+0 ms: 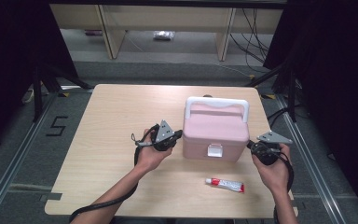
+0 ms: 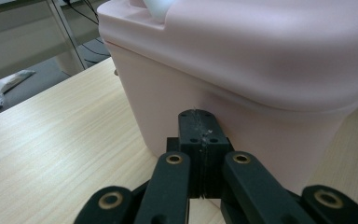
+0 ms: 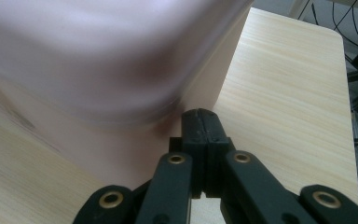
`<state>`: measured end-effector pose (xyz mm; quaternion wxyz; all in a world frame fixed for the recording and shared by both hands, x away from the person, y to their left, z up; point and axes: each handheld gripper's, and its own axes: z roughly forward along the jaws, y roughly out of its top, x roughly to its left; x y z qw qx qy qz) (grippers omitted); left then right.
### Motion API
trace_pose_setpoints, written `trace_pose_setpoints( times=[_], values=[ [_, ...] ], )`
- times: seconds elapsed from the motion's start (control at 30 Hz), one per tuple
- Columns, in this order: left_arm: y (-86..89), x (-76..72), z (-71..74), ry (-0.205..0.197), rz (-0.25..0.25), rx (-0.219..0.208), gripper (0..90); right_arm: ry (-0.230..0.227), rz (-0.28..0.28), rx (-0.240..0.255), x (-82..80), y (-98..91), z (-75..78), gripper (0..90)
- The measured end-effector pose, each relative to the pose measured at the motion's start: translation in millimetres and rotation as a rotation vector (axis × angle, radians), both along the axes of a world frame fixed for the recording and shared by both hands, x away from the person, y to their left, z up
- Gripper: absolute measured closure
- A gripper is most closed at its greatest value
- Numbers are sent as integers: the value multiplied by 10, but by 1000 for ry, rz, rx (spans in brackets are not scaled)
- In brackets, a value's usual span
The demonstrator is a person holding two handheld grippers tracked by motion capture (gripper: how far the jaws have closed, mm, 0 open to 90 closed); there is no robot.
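Pink box (image 1: 216, 130) upright on counter (image 1: 112, 121), right of centre, lid shut. Left claw (image 1: 178, 136) clenched, empty, tip at box side, 9 o'clock. Right claw (image 1: 250, 145) clenched, empty, tip at box side, 3 o'clock. Tube (image 1: 225, 185) at 6 o'clock of box, apart.

A black "5" is marked on the grey floor (image 1: 56, 126) left of the table (image 1: 116, 116).

pink box (image 3: 98, 60): blurred, cut off top | tube (image 1: 224, 185): label unreadable
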<state>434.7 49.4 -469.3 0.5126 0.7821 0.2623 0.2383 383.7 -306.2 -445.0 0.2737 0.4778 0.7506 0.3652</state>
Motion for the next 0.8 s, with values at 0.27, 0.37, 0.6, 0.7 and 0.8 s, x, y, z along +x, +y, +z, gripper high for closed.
trace_pose_setpoints(
  times=[0.27, 0.37, 0.6, 0.7, 0.8],
  values=[
    [-10, 28, -9, 2, 0, -12, 896, -18, 12, -14, -6, -20, -5, 900],
    [20, 52, -7, 19, -4, -38, 886, 16, -8, 19, -34, -1, -6, 900],
    [261, 24, 162, 7, 58, -116, 658, -29, -24, 10, -67, -51, 9, 839],
    [359, 16, 278, -5, 72, -158, 575, -38, -57, 35, -105, -105, 30, 796],
    [409, 8, 368, 1, 85, -220, 508, -50, -72, 49, -144, -133, 18, 767]
  ],
)
